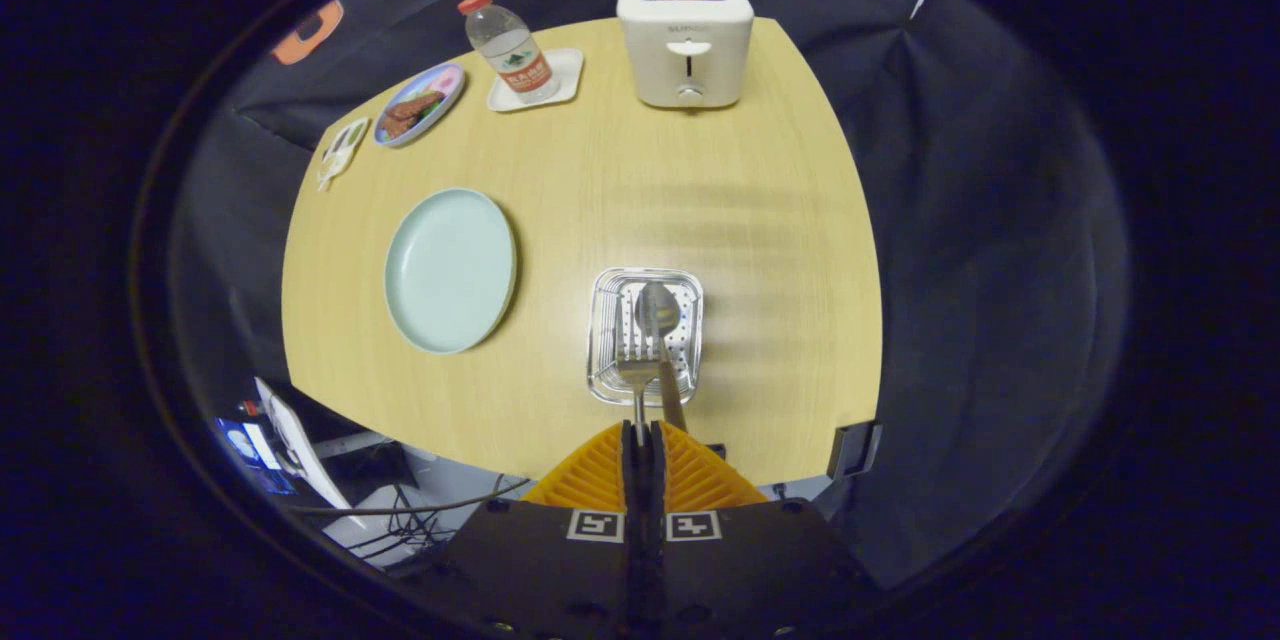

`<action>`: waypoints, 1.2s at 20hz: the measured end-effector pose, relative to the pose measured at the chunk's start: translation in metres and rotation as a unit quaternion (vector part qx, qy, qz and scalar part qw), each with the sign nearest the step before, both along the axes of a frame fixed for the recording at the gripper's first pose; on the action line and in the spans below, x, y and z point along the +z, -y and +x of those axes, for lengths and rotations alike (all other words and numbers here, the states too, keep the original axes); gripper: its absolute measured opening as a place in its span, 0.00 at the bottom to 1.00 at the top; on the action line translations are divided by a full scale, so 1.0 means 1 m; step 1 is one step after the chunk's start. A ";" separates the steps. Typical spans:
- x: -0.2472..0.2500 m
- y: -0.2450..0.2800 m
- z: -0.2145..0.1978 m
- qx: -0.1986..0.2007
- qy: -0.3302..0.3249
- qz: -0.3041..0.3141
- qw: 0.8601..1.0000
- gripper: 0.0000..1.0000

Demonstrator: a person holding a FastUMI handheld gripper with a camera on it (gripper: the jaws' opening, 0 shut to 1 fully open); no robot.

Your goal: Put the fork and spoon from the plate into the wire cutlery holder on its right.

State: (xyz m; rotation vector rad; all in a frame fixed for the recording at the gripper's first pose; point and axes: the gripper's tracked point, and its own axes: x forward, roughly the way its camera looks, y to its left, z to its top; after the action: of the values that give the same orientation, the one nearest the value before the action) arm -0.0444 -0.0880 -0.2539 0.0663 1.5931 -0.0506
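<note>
My gripper [640, 428] hangs over the near edge of the wooden table [720, 190], its orange fingers [600, 475] pressed together. The fork [636, 366] has its handle pinched between them, and its tines reach out over the wire cutlery holder [601, 320] just ahead. The spoon [657, 310] has its bowl inside the holder. Its handle slants back to the tip of the right finger, and I cannot tell whether it touches. Left of the holder lies the pale green plate [450, 270] with nothing on it.
A white toaster [685, 40] with two slices in it stands at the table's far edge. Left of it a water bottle [512, 50] stands on a small white tray [562, 85]. Further left sit a patterned plate of food [420, 105] and a small card [343, 146].
</note>
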 end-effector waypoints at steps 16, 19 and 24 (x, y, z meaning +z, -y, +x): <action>-0.005 -0.010 0.031 -0.029 0.080 -0.001 0.996 0.51; 0.025 -0.015 0.039 -0.019 0.166 -0.012 0.986 0.78; 0.097 -0.033 0.056 -0.030 0.356 -0.015 0.934 0.97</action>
State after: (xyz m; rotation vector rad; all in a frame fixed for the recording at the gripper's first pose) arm 0.0120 -0.0551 -0.1566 0.0966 0.8622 -0.0862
